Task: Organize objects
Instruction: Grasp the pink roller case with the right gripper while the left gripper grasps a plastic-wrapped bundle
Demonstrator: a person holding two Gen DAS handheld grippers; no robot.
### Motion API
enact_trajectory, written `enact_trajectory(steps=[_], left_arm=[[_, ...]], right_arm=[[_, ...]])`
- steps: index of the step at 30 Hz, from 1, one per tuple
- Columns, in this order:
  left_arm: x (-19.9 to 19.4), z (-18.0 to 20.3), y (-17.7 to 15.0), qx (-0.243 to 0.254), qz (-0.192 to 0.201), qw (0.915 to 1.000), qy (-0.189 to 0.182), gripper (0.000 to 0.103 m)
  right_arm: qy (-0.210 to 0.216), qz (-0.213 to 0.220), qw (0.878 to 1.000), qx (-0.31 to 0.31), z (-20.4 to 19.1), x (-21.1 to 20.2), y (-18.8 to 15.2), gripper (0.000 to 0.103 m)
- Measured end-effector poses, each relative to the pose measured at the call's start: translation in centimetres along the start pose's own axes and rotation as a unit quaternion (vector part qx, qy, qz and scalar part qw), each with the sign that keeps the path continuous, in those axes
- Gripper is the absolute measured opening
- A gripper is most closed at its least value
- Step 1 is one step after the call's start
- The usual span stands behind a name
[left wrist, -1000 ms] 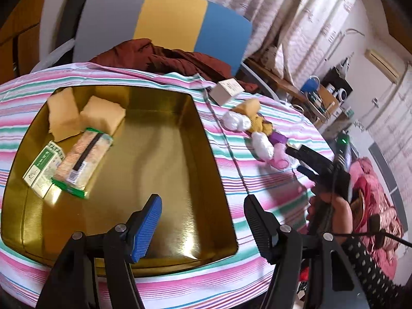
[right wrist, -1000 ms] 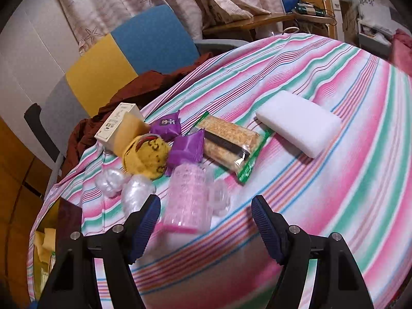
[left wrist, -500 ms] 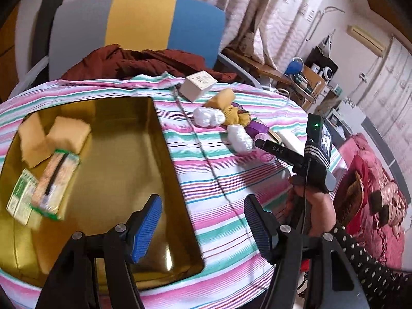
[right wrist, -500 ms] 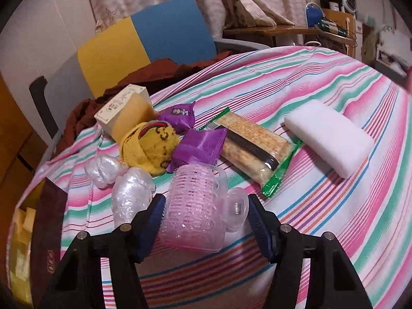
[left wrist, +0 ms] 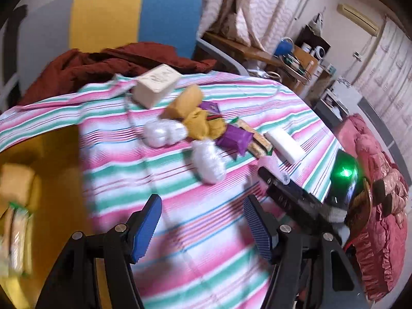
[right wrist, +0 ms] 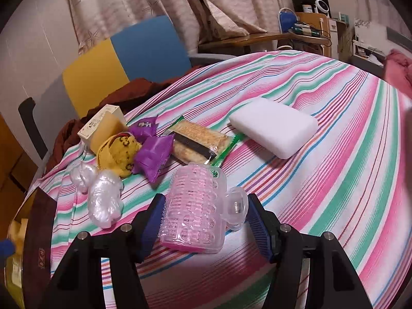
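Leftward, the gold tray (left wrist: 55, 159) holds sponges and snack packets; bare striped tablecloth (right wrist: 334, 159) lies around the clutter. Smaller, the pink hair roller (right wrist: 198, 211) sits clamped in the right gripper (right wrist: 206, 228); the left gripper (left wrist: 202, 225) gapes empty.

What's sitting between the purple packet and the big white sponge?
A cracker pack in a green-edged wrapper lies between the purple packet and white sponge, seen in the right wrist view.

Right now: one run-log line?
left claw: open, empty | right claw: shut on pink hair roller | gold tray: holds snacks | striped tablecloth: items remain
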State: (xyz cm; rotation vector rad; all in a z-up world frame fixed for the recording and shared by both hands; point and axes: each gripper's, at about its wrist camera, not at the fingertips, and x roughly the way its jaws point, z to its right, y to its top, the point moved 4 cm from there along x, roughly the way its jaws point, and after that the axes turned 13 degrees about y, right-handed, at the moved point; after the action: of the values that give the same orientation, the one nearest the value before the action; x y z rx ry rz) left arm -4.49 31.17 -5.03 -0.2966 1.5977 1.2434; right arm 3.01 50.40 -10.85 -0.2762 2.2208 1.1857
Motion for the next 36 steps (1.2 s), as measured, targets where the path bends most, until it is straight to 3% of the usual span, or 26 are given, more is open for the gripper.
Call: enact_trajectory(steps=[9,14,19,21,23,25,30,36], left_arm=[[8.5,2.4,2.9,0.037,-0.041,0.9975,0.043,0.067],[11.0,1.4,3.5,0.008,-0.036,0.9974,0.061,0.066],[11.0,2.0,2.6,0.036,0.008,0.9956,0.087,0.063],[10.8,2.2,1.9,0.059,0.027,0.9917,0.111,0.052],[10.6,2.0,1.8,0.056,0.032,0.9918,0.111,0.04],[10.4,1.4,1.6,0.042,0.033,0.9925,0.11,0.034],[9.4,1.8,0.5,0.055,0.045,0.9899,0.122,0.033],[8.3,1.9,-0.9,0.057,0.055,0.9905,0.112,0.033]], right_arm=[[0.014,0.013,1.0,0.012,0.4,-0.2,-0.1,0.064],[0.013,0.016,1.0,0.01,0.3,-0.2,-0.1,0.065],[0.012,0.017,1.0,0.008,0.4,-0.2,-0.2,0.065],[0.011,0.018,1.0,0.007,0.4,-0.2,-0.2,0.065],[0.01,0.018,1.0,0.006,0.4,-0.2,-0.2,0.065],[0.008,0.018,1.0,0.005,0.3,-0.2,-0.2,0.065],[0.001,0.018,1.0,-0.001,0.1,-0.1,-0.2,0.065],[-0.01,0.018,1.0,-0.01,-0.2,-0.1,-0.3,0.064]])
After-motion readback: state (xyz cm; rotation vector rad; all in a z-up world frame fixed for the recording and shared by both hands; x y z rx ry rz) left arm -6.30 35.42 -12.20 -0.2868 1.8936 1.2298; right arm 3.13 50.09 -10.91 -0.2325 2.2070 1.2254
